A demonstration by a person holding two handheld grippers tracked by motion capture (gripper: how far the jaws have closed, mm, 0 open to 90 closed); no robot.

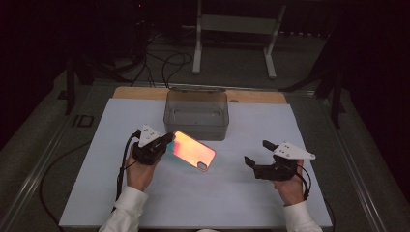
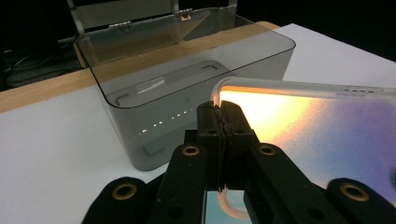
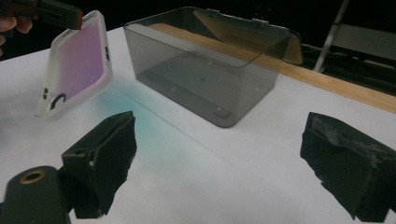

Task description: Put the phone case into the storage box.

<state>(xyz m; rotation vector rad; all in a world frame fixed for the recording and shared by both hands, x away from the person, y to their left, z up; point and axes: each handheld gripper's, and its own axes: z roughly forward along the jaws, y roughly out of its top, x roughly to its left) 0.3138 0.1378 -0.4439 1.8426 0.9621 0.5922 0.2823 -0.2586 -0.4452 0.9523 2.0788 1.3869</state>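
No lettering to read anywhere — the phone case (image 1: 193, 150) carries no brand or label on its shimmering back, the smoky plastic box (image 1: 196, 115) is unmarked, and the white table sheet (image 1: 203, 198) bears no print or numbers.

The room is dark beyond the white worktop (image 1: 203, 203). A grey floor (image 1: 232, 67) carries black cables (image 1: 167, 65) and a white metal stand (image 1: 237, 24).

Iridescent pink-orange translucent phone case (image 2: 299, 121): far end ran off the left gripper view's right edge; pinched rim hidden by the jaws. Smoky grey transparent plastic box (image 2: 187, 74): lid cut off at top.
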